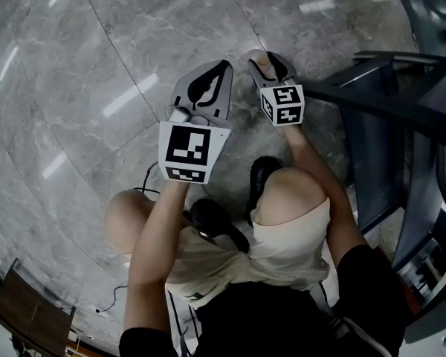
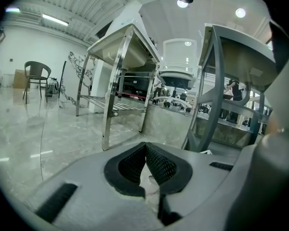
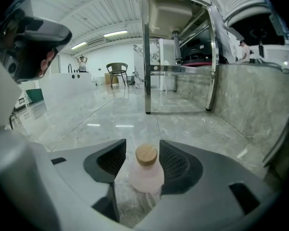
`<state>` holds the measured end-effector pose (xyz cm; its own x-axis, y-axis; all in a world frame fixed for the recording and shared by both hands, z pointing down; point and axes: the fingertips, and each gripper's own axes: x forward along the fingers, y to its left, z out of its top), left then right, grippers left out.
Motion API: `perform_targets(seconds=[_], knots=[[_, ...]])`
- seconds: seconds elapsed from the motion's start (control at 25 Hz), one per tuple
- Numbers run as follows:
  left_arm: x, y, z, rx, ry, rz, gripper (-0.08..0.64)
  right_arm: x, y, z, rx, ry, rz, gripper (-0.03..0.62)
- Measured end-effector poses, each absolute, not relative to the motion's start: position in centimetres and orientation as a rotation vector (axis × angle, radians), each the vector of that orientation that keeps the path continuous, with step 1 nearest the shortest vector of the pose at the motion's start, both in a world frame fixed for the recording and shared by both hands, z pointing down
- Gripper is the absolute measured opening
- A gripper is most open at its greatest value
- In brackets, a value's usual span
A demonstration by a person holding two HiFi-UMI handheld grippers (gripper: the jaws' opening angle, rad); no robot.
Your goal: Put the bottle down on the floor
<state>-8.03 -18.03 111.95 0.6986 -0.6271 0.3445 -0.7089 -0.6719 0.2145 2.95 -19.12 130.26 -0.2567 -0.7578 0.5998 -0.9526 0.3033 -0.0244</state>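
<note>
Centrally, the black ribbed pads [image 3: 176, 165] of the right gripper [image 3: 142, 144] are standing apart and released. Between them a small frosted pink bottle [image 3: 145, 177] with a round wood-coloured stopper [image 3: 146, 154] is standing upright on the grey marble floor [image 3: 86, 124]. A gap is showing at its left flank, and the other pad is lying just beside it; we are reading no squeeze there. We are judging the bottle to be light, stiff and smooth-walled, hence slippery, and possibly breakable on so hard a surface. Its narrow foot is making it easy to tip as the jaws draw back. For any regrasp we are recommending the broad body below the shoulder, never the stopper, which may pull free. Beside this, the left gripper [image 2: 145, 147] is hovering with its pads closed tip to tip on nothing. Beyond, a steel-legged stand [image 3: 147, 81] is rising from the floor, well apart from the bottle.
</note>
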Motion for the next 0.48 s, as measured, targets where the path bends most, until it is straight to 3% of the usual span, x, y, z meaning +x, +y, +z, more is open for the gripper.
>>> perform_targets(seconds=[0.48], knots=[[-8.6, -18.9, 110.6, 2.605, -1.060, 0.305, 0.020, 2.1, -20.7, 117.4, 1.581, -2.281, 0.420, 0.208]])
